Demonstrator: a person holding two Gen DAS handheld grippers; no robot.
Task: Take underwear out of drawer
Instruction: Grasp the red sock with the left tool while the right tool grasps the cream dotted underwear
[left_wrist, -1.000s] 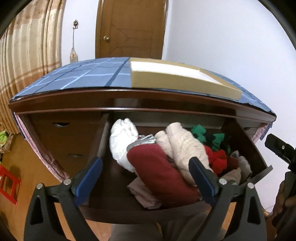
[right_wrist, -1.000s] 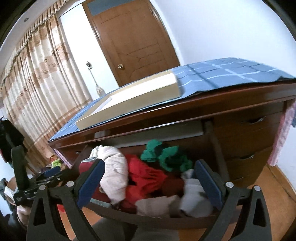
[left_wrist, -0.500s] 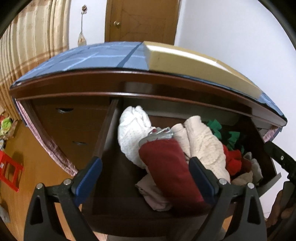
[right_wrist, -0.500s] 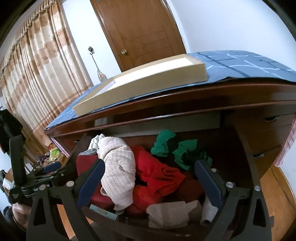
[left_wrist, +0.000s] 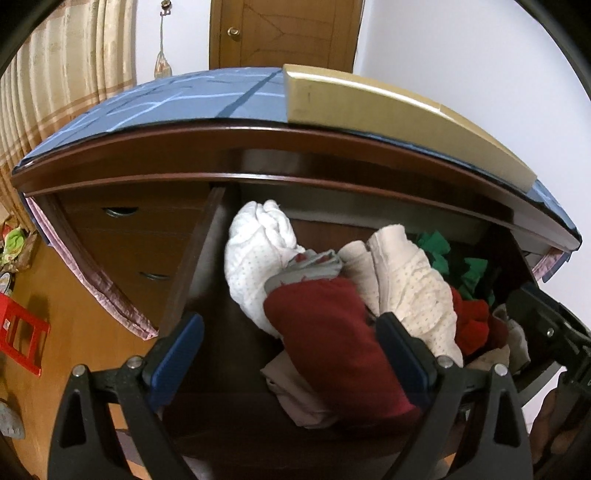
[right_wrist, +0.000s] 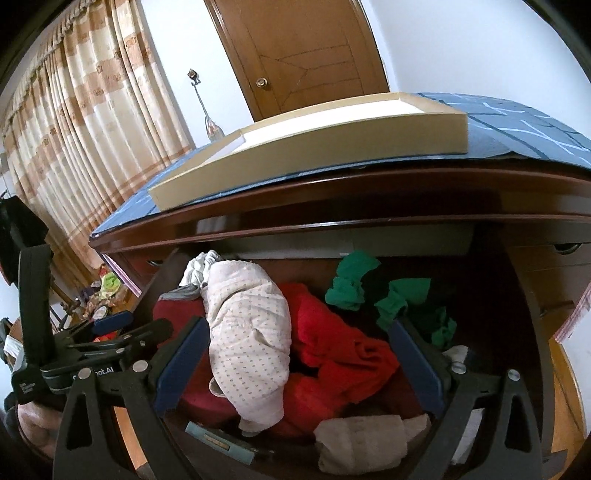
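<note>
The open dark wooden drawer (left_wrist: 192, 258) holds a heap of folded clothes. In the left wrist view a dark red garment with a grey waistband (left_wrist: 332, 332) lies in front, with a white dotted one (left_wrist: 255, 254) behind it and a cream dotted one (left_wrist: 410, 280) to its right. My left gripper (left_wrist: 291, 354) is open and empty, just above the dark red garment. In the right wrist view my right gripper (right_wrist: 299, 358) is open and empty over the cream dotted garment (right_wrist: 251, 339) and a bright red cloth (right_wrist: 332, 350). Green socks (right_wrist: 354, 284) lie at the back.
A flat beige box (right_wrist: 314, 147) lies on the blue patterned cover (left_wrist: 177, 99) on top of the dresser. Closed drawers (left_wrist: 129, 236) sit to the left of the open one. A red stool (left_wrist: 18, 332) stands on the wooden floor at the left.
Both grippers have moved forward and down, closer over the clothes in the drawer. Both stay open and empty. The clothes have not moved.
</note>
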